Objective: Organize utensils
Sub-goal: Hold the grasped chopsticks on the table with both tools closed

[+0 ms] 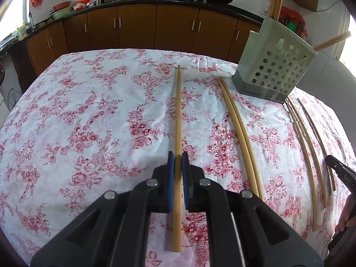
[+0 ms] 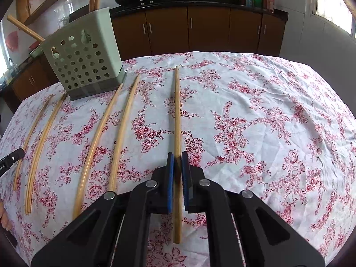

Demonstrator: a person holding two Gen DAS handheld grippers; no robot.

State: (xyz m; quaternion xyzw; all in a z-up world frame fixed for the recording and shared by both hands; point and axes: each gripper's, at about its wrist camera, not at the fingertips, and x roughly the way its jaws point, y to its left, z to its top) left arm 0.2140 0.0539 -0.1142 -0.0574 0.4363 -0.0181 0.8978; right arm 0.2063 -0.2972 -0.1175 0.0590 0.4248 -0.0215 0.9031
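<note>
Several wooden chopsticks lie lengthwise on a floral tablecloth. In the left wrist view, my left gripper [image 1: 178, 159] is shut on one chopstick [image 1: 178, 115]. In the right wrist view, my right gripper [image 2: 177, 158] is shut on another chopstick [image 2: 177, 115]. Both chopsticks rest flat on the cloth. A pale green perforated utensil holder [image 1: 276, 64] stands at the far right in the left view and at the far left in the right view [image 2: 82, 55]; chopsticks stick out of its top. A chopstick pair [image 1: 235, 120] lies between the held chopstick and the holder.
More loose chopsticks [image 1: 309, 142] lie near the right table edge in the left view and in the right view [image 2: 104, 138], [image 2: 40, 138]. Brown kitchen cabinets [image 1: 138, 26] with woks on the counter stand behind the table.
</note>
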